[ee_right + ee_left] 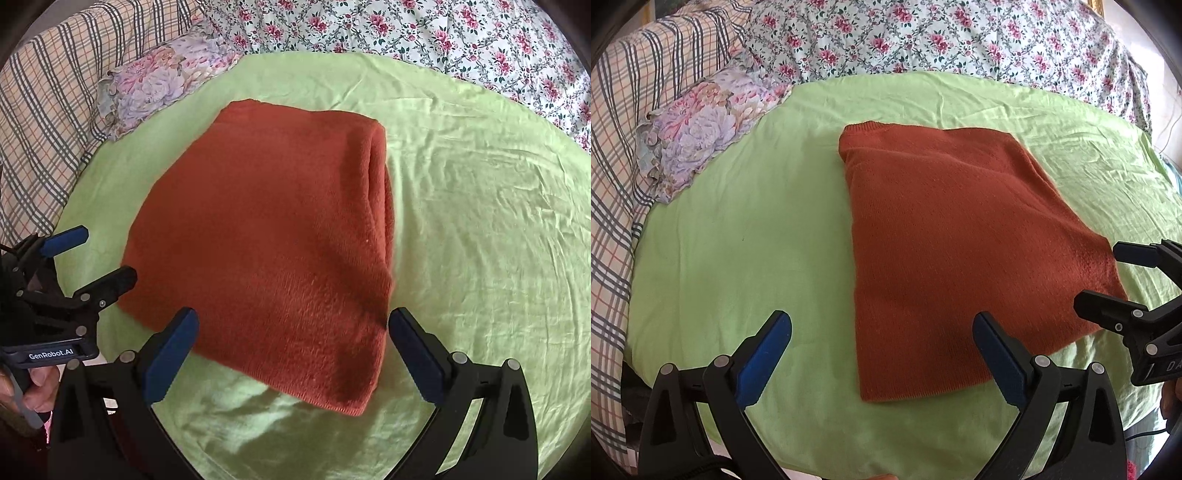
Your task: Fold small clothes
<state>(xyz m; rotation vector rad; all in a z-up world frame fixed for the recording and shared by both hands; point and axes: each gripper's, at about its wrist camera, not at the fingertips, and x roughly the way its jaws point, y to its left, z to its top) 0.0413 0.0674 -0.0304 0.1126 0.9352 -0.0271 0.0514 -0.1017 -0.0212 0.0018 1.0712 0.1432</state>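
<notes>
Both the left claw (882, 354) and right claw (293, 350) gape wide, empty, above the folded, fuzzy rust-orange sweater (266, 240).

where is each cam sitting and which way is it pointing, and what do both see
Left wrist view: sits on the left gripper, facing forward over the near left part of the rust sweater on the green sheet; the right gripper enters at right.
Right wrist view: sits on the right gripper, over the sweater's near right corner; the left gripper and a hand show at left.
Shared: sweater, sheet, both open grippers, floral pillow.
</notes>
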